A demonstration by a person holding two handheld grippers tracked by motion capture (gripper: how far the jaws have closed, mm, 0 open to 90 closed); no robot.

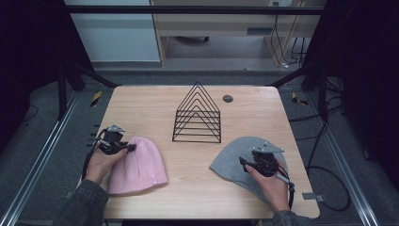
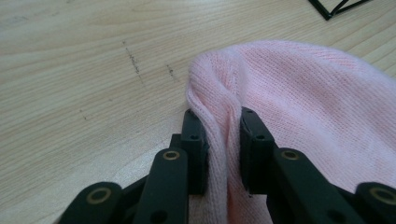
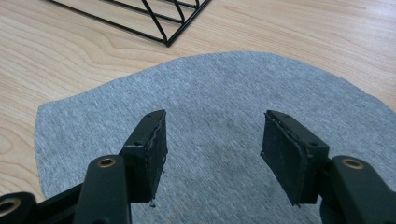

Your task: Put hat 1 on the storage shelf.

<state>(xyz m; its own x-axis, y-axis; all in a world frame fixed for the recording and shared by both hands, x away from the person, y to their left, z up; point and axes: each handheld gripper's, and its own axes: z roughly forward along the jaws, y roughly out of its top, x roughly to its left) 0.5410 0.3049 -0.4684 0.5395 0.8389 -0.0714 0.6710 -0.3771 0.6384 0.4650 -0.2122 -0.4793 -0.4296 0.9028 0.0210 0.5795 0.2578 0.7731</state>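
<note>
Pinching a fold of the pink hat [image 2: 299, 102] at eight o'clock, the left claw [image 2: 223, 140] grips (jaws nearly together), while the right claw [image 3: 212, 140] gapes empty over the grey hat [image 3: 210, 88] at four o'clock.

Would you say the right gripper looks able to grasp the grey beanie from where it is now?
Probably yes: the right gripper hangs just over the grey beanie with its fingers open, and nothing lies between them and the flat fabric.
</note>
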